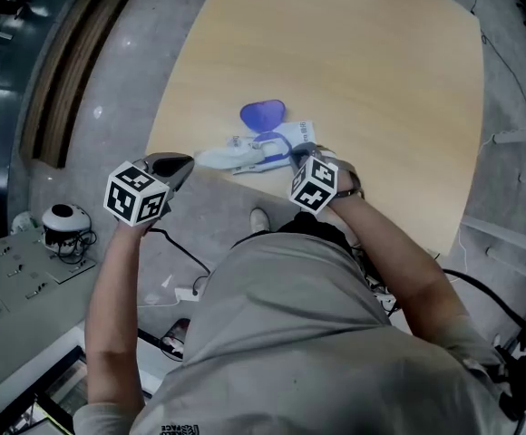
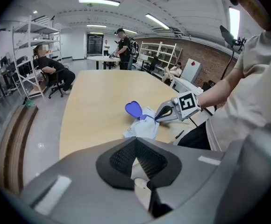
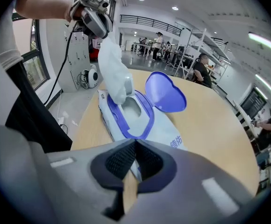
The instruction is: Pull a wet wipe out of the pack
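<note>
A white and blue wet wipe pack lies near the front edge of the wooden table, its blue lid flipped open. My left gripper is shut on a white wipe that stretches from the pack's opening out past the table edge. In the right gripper view the wipe rises from the pack to the left gripper. My right gripper is shut on the near end of the pack. In the left gripper view a bit of wipe shows between the shut jaws.
The table's front edge runs just under the pack, with grey floor and cables below it. A small white device and a grey console sit at the lower left. People and shelves stand far across the room.
</note>
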A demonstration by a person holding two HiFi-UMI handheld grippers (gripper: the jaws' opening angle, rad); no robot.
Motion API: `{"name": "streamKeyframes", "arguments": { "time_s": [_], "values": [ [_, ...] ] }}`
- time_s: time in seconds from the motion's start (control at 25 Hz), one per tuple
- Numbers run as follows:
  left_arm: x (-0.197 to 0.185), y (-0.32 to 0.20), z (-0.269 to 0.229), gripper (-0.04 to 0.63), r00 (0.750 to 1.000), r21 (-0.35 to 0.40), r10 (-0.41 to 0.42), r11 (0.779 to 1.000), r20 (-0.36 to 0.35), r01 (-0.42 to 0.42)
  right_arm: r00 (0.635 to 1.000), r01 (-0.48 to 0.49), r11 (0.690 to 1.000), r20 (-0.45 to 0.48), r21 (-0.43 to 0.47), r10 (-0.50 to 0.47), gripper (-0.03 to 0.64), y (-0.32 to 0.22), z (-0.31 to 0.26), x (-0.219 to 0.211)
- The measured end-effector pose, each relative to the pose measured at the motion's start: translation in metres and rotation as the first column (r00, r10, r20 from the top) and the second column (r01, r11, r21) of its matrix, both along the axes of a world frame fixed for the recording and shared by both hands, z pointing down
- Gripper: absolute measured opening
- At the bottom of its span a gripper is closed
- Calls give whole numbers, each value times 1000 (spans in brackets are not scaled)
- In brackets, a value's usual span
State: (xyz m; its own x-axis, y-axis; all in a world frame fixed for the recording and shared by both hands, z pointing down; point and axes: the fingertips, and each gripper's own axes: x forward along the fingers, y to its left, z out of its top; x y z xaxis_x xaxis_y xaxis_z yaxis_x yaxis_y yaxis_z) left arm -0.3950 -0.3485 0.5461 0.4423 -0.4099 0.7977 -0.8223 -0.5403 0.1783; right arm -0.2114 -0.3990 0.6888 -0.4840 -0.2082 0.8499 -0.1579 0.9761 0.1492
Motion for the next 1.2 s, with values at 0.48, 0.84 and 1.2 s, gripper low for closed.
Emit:
{"name": "streamKeyframes", "arguments": {
  "time_s": [0.48,0.84,1.2],
  "values": [
    [-34,31,-49,6,999,166,33,986,17,-36,991,-124,990,63,65,119,3,17,-43,-5],
    [-64,87,-111,6,996,316,90,945,6,-87,949,-255,964,212,74,235,3,90,-132,-27],
    [-39,142,-165,6,995,484,65,875,-80,-19,913,-247,965,354,85,203,5,172,-215,-12]
  ]
}}
